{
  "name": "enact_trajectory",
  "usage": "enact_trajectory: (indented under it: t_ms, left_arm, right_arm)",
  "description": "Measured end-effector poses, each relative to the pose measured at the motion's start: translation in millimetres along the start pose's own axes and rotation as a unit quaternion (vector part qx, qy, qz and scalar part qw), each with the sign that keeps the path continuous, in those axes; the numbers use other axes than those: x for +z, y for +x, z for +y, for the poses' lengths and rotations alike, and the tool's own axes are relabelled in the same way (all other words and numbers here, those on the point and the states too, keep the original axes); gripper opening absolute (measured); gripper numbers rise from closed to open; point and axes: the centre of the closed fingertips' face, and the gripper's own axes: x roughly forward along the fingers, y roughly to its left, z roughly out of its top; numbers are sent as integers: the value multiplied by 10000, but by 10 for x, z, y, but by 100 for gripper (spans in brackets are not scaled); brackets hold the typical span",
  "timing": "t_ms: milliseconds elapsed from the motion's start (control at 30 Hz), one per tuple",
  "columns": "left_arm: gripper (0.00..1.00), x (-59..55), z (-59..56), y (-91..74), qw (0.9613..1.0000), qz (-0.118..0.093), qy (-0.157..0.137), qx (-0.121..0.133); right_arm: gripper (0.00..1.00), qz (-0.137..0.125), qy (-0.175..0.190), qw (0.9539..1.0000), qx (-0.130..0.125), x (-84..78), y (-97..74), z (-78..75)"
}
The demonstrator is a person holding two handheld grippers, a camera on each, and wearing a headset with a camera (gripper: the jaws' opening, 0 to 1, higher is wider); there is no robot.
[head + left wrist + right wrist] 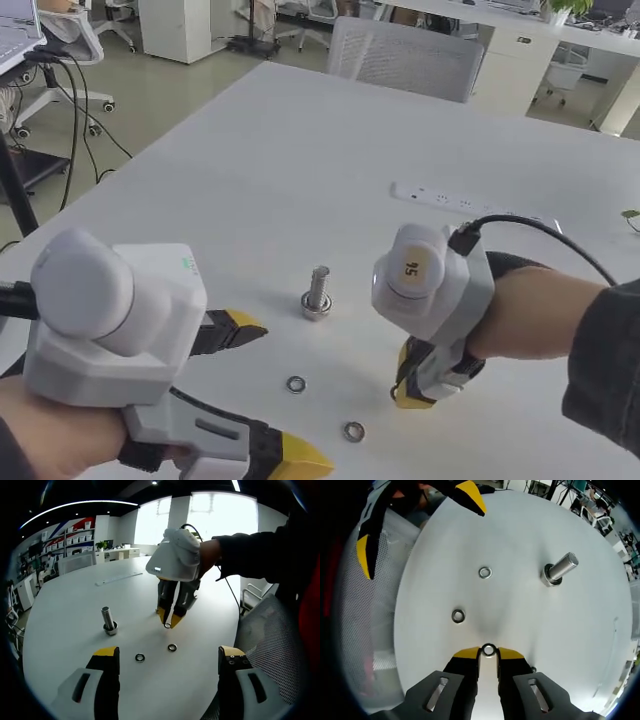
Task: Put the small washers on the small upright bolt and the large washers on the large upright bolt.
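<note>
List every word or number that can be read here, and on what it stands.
"15": on a yellow sticker on the right hand-held gripper.
Too small to read: marks on the power strip.
Blurred: the wall signs.

**What the counter (pixel 300 180) is carrying**

The white counter is bearing an upright bolt (pixel 318 292), standing near its middle with a ring sitting around its base. Two washers are lying flat on the person's side of it, apart from each other: the first washer (pixel 296 384) nearer the bolt, the second washer (pixel 354 431) nearer the person. A white power strip (pixel 450 202) is lying beyond the bolt.
</note>
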Motion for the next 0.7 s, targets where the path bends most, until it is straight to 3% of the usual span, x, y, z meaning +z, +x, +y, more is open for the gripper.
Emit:
enact_trajectory:
  t_ms: [700]
  left_arm:
    - [80, 4, -13, -19, 10000, 1, 18, 11]
  right_arm:
    - [14, 12, 394, 9992, 14, -385, -84, 143]
